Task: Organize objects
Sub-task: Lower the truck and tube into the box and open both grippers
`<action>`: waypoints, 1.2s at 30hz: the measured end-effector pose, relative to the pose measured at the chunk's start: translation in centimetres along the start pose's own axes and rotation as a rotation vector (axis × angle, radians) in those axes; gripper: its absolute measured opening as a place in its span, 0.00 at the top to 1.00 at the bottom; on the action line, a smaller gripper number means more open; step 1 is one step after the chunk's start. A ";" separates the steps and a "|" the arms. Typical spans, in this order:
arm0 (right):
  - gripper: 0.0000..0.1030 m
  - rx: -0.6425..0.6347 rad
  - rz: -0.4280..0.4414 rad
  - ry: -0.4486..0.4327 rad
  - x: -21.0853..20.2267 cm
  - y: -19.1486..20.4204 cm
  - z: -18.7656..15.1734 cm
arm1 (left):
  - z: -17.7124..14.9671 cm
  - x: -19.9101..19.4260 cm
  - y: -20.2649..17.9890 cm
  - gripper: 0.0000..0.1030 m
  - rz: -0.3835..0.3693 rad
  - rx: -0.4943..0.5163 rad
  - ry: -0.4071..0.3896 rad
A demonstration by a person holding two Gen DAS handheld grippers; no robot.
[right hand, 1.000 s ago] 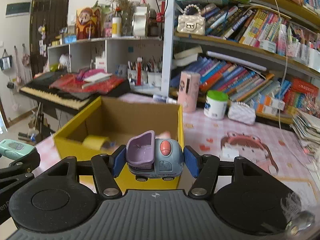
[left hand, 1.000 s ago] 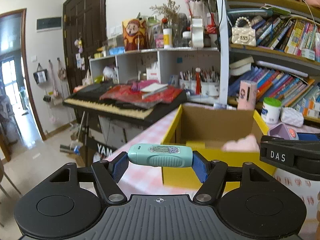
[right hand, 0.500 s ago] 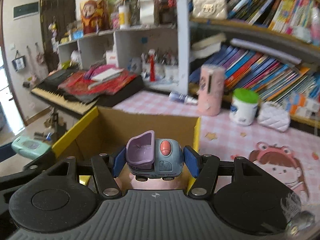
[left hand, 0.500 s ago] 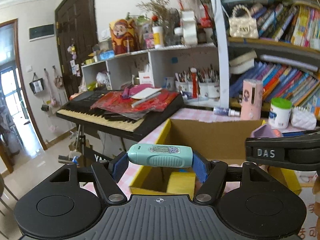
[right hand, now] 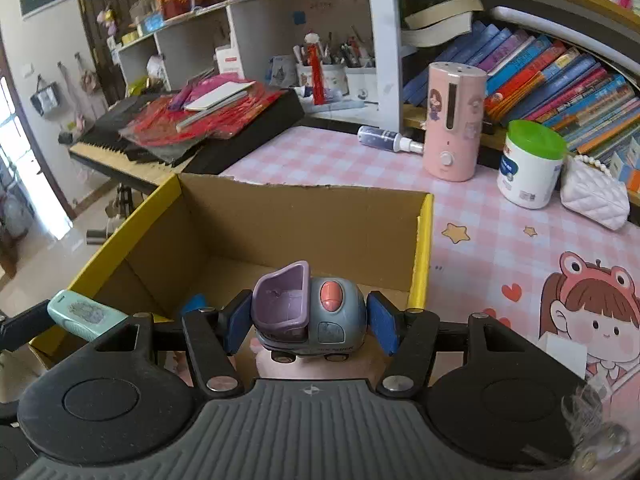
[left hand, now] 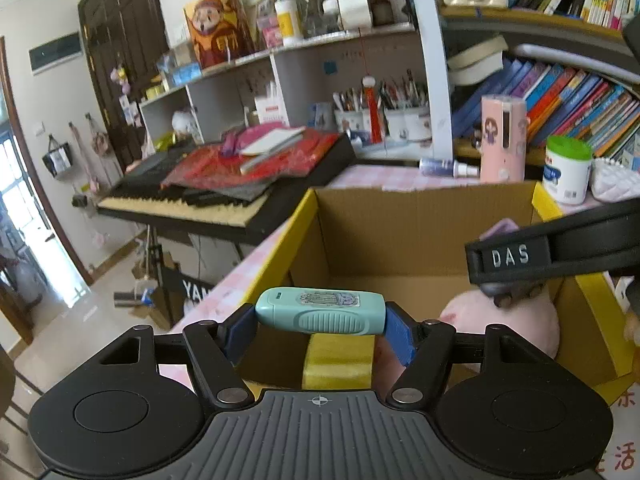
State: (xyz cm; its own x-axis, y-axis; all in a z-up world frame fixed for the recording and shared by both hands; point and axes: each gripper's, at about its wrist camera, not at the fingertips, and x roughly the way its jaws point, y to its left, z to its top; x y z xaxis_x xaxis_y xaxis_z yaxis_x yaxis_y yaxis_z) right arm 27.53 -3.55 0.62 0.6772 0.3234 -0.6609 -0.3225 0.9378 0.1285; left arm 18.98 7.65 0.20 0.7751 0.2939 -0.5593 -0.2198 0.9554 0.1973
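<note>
The table [right hand: 472,240], under a pink checked cloth with a cartoon girl print, carries an open cardboard box [right hand: 304,220] with yellow-edged flaps; the box serves as the landmark here. Beyond the box's left far corner stands an electronic keyboard [left hand: 208,204] piled with red cloth and a notebook. Behind the box on the table stand a pink humidifier [right hand: 454,120] and, to its right, a white tub with a green lid [right hand: 530,164], then a white quilted purse [right hand: 594,196]; a small spray bottle [right hand: 388,139] lies on its side between the box's back wall and the humidifier.

Inside the box, a pink plush toy [left hand: 516,320] sits against the right side and a roll of yellow tape [left hand: 338,364] lies near the front wall.

The left hand-held gripper [left hand: 320,330] hangs over the box's front left corner, its blue pads closed on the two ends of a teal stapler [left hand: 320,312] held crosswise. The right hand-held gripper [right hand: 306,322] hangs over the box's front edge, above the plush toy, its pads pressed against the sides of a grey toy truck [right hand: 310,316] with a purple bucket and an orange button on top.
</note>
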 end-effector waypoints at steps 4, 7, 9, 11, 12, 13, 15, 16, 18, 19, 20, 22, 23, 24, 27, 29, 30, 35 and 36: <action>0.43 -0.037 0.031 0.054 1.1 0.5 0.3 | -0.4 0.6 -0.3 0.33 -0.014 0.011 0.038; 0.43 -0.078 0.033 0.073 1.5 1.0 0.4 | -0.7 1.1 -0.4 0.33 -0.013 0.012 0.058; 0.43 -0.103 0.031 0.082 1.8 1.3 0.4 | -0.7 1.0 -0.4 0.32 -0.011 0.011 0.059; 0.42 -0.123 0.026 0.087 2.0 1.5 0.3 | -0.6 1.0 -0.5 0.32 -0.010 0.011 0.058; 0.42 -0.128 0.025 0.090 2.1 1.6 0.3 | -0.6 1.0 -0.5 0.32 -0.010 0.011 0.057; 0.42 -0.130 0.025 0.091 2.1 1.6 0.3 | -0.6 1.1 -0.5 0.32 -0.009 0.011 0.057; 0.42 -0.135 0.024 0.093 2.2 1.6 0.3 | -0.6 1.0 -0.5 0.32 -0.009 0.012 0.057; 0.42 -0.137 0.024 0.095 2.2 1.7 0.3 | -0.6 1.1 -0.5 0.32 -0.010 0.011 0.057; 0.41 -0.141 0.023 0.097 2.2 1.7 0.3 | -0.6 1.0 -0.5 0.31 -0.010 0.012 0.058; 0.40 -0.140 0.026 0.098 2.3 1.6 0.3 | -0.6 1.0 -0.5 0.31 -0.011 0.011 0.057; 0.39 -0.139 0.030 0.098 2.2 1.6 0.3 | -0.6 1.0 -0.5 0.28 -0.013 0.010 0.056; 0.35 -0.127 0.034 0.095 2.1 1.5 0.3 | -0.6 0.8 -0.5 0.24 -0.017 0.011 0.052; 0.30 -0.118 0.030 0.093 2.0 1.6 0.3 | -0.6 0.7 -0.4 0.23 -0.017 0.012 0.050; 0.29 -0.109 0.029 0.092 1.9 1.5 0.3 | -0.6 0.6 -0.4 0.21 -0.018 0.012 0.046; 0.27 -0.070 0.040 0.090 1.4 1.3 0.3 | -0.5 -0.1 -0.3 0.18 -0.026 0.011 0.023; 0.27 -0.051 0.045 0.084 0.9 1.1 0.2 | -0.4 -0.6 -0.3 0.15 -0.036 0.009 0.006; 0.27 -0.046 0.045 0.078 0.7 1.1 0.1 | -0.4 -0.8 -0.3 0.13 -0.039 0.010 -0.005; 0.25 -0.031 0.043 0.030 -1.0 1.4 -0.1 | -0.5 -1.7 -0.2 0.12 -0.044 0.019 -0.031; 0.25 -0.029 0.041 0.019 -1.4 1.4 -0.2 | -0.5 -2.0 -0.1 0.12 -0.044 0.016 -0.037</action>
State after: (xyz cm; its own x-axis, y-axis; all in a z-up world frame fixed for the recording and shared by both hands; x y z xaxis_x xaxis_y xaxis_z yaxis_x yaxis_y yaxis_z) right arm 25.94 -2.70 1.57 0.6503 0.3590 -0.6695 -0.3690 0.9196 0.1346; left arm 17.19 7.00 0.89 0.8055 0.2498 -0.5373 -0.1756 0.9667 0.1860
